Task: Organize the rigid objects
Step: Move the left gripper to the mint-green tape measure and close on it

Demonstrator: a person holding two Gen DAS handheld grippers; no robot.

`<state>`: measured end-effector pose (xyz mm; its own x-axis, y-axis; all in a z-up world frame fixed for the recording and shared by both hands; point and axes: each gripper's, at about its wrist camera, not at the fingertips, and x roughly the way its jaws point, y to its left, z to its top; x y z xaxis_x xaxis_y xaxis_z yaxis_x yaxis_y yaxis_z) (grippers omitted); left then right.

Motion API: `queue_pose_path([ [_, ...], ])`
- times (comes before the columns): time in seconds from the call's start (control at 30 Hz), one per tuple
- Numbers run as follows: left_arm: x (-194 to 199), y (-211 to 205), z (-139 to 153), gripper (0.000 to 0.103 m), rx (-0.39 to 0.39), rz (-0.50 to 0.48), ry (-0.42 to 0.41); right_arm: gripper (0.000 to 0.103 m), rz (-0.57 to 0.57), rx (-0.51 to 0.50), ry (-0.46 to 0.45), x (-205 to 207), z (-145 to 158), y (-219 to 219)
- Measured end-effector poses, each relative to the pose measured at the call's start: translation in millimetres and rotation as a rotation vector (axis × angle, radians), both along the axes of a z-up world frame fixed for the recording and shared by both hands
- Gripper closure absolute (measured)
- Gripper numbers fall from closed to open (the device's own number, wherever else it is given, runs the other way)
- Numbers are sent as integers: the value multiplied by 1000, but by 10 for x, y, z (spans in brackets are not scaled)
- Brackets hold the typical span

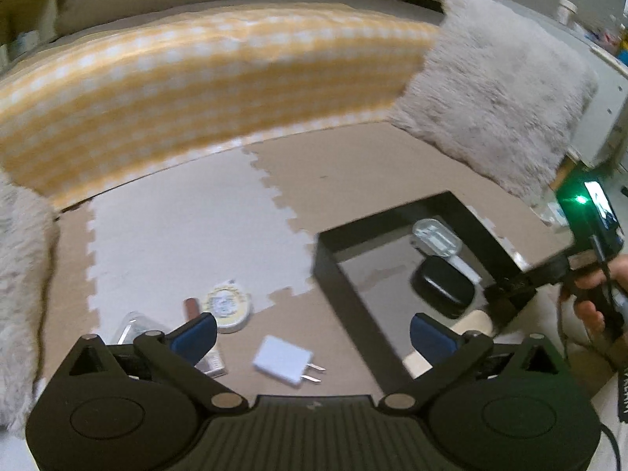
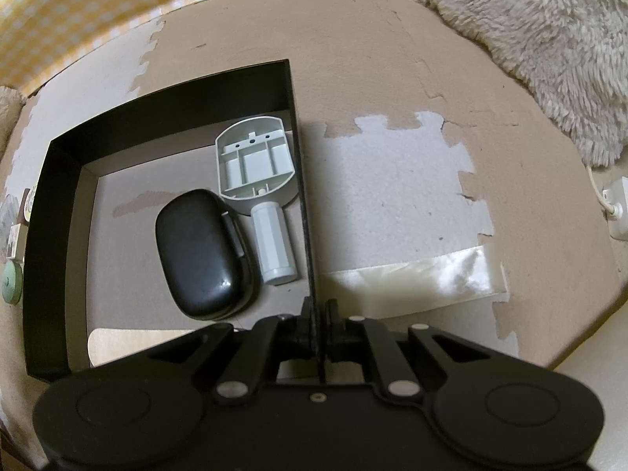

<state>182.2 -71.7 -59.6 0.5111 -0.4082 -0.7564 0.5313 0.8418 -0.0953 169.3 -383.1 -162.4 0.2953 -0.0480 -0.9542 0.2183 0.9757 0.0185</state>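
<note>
A black open box point(image 1: 333, 274) point(image 2: 176, 94) sits on the foam floor mats. It holds a black oval case point(image 2: 200, 251) point(image 1: 441, 284) and a grey plastic handle shell point(image 2: 255, 165) point(image 1: 433, 235). My right gripper point(image 2: 316, 314) is shut on the box's right wall; in the left wrist view a hand holds it there point(image 1: 510, 286). My left gripper point(image 1: 314, 333) hovers wide open to the left of the box, holding nothing. Below it on the floor lie a white plug charger point(image 1: 282, 359), a round tin point(image 1: 227, 304), a brown tube point(image 1: 192, 306) and a clear packet point(image 1: 133, 325).
A yellow checked cushion point(image 1: 196, 90) runs along the far side. Fluffy grey pillows point(image 1: 498, 90) point(image 2: 530, 31) lie at the right and left. A strip of clear tape point(image 2: 412, 274) and a white socket with a cable point(image 2: 618, 204) lie to the right of the box.
</note>
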Motion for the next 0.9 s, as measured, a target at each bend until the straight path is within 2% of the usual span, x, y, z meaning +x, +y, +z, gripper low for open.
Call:
queue_pose_path([
  [0.33,217,484,-117,0,-32,184,0,96,-10,9,-1,0,2,-24],
  [0.57,348,834,-438,0,-37,332,72,95,-13,8,-1,0,2,-36],
  [0.73,384,889,-697,0,0,344,134,95,-23,4,0,1,3,-46],
  [0.83,371,852,-815,0,29,336,140,88,-33,-6,1,1,1,-50],
  [0.9,377,821,-893,0,53,355,153,87,-28,-11,2,5,0,-39],
])
